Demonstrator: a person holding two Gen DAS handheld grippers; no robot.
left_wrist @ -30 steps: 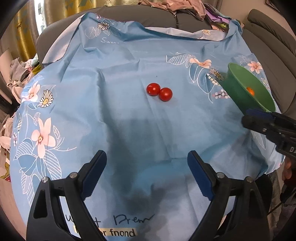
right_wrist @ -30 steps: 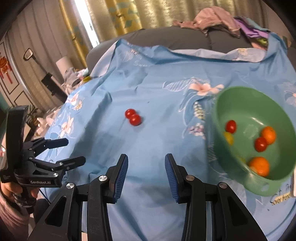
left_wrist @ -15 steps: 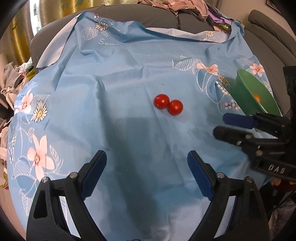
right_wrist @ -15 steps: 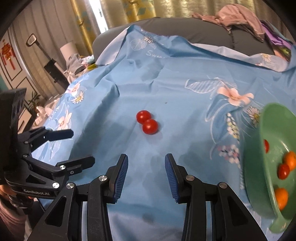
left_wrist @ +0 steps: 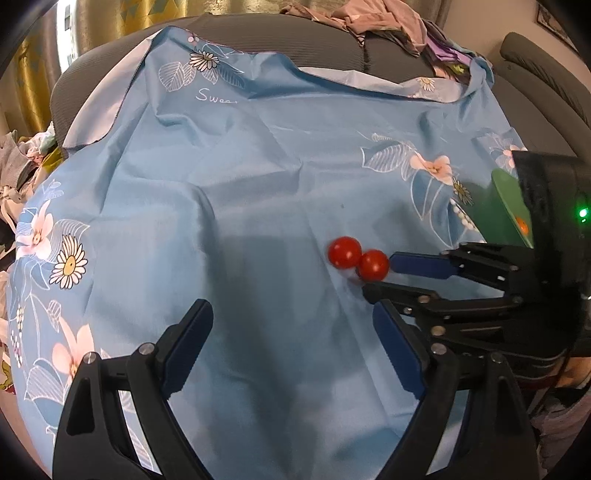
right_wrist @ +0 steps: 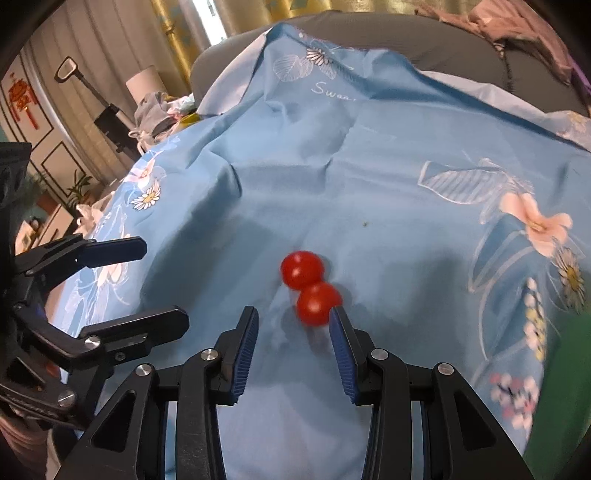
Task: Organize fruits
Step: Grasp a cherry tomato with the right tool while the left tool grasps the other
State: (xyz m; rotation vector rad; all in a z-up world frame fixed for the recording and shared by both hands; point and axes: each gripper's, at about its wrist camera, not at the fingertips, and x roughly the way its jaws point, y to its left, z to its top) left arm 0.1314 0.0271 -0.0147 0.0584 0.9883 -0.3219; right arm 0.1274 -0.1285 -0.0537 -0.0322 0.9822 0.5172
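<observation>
Two touching tomatoes point(right_wrist: 309, 287), right hand-held gripper point(right_wrist: 293, 317) spread at nearer one, bowl's orange point(left_wrist: 521, 223) only left view, left hand-held gripper point(left_wrist: 291, 314) spread

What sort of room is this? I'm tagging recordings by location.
Most likely a home living room: a grey sofa under the blue floral cloth, gold curtains, and a clothes pile on the sofa back.

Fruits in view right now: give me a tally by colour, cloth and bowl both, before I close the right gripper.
Red tomatoes on the blue cloth: 2, touching, one nearer the open right gripper, one farther.
Orange fruit visible in the green bowl: 1; the rest of the bowl is hidden.
Total visible: 3.
</observation>
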